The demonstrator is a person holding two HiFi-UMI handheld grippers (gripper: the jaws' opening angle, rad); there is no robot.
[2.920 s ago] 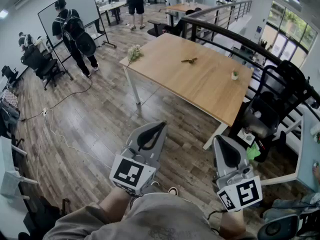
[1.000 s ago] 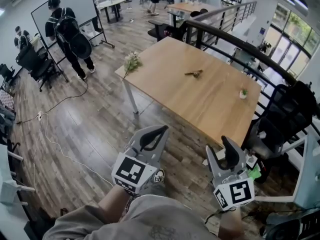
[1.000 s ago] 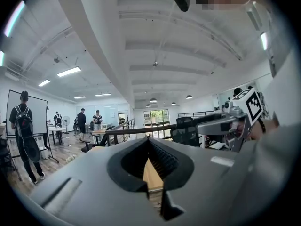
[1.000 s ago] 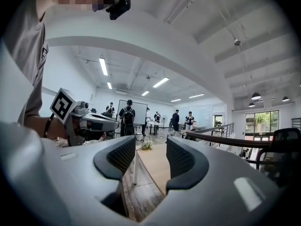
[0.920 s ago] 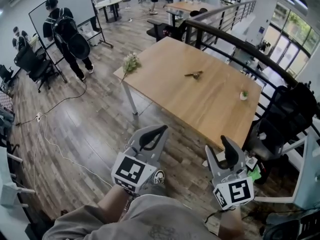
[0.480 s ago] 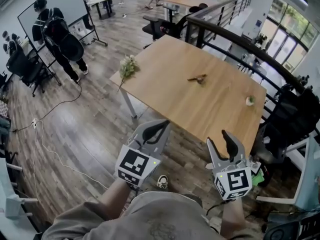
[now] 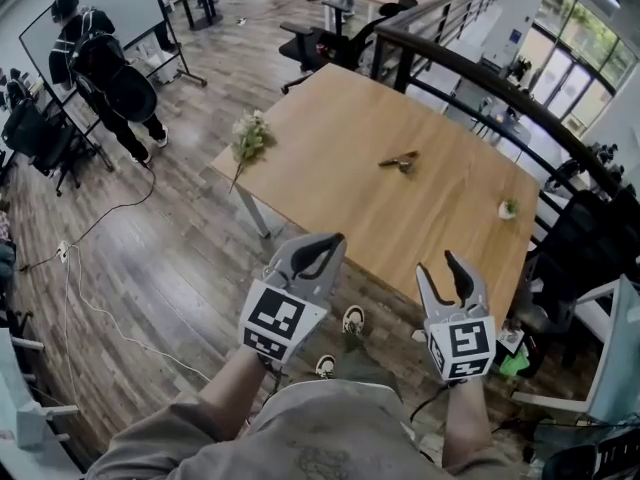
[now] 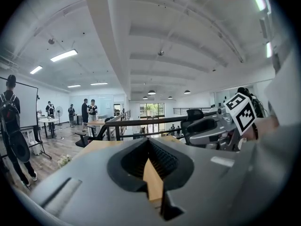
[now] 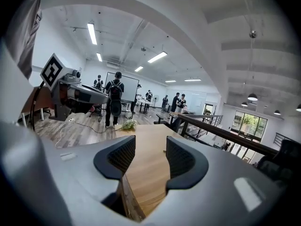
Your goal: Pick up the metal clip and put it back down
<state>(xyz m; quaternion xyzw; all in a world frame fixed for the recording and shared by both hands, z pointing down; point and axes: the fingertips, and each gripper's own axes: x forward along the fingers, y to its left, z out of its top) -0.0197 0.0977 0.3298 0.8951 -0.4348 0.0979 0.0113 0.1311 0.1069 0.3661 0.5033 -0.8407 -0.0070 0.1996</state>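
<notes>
The metal clip [image 7: 402, 160] lies small and dark on the wooden table [image 7: 340, 108], toward its far right side. Both grippers hang in front of the table's near edge, well short of the clip. My left gripper [image 7: 322, 251] is shut with nothing in it; in the left gripper view its tips [image 8: 148, 141] meet over a sliver of tabletop [image 8: 153, 185]. My right gripper [image 7: 441, 264] is open and empty; in the right gripper view its jaws [image 9: 150, 150] frame the tabletop [image 9: 146, 171]. The clip is too small to make out in either gripper view.
A bunch of flowers [image 7: 248, 134] lies at the table's left corner and a small potted plant [image 7: 508, 209] stands near its right edge. A dark railing [image 7: 480, 76] runs behind the table, a black chair [image 7: 585, 243] sits to the right, and a person with a backpack [image 7: 100, 63] stands far left.
The person has walked closer to the table, so it now fills more of the head view. Both grippers have come up to its near edge. The clip has not moved.
</notes>
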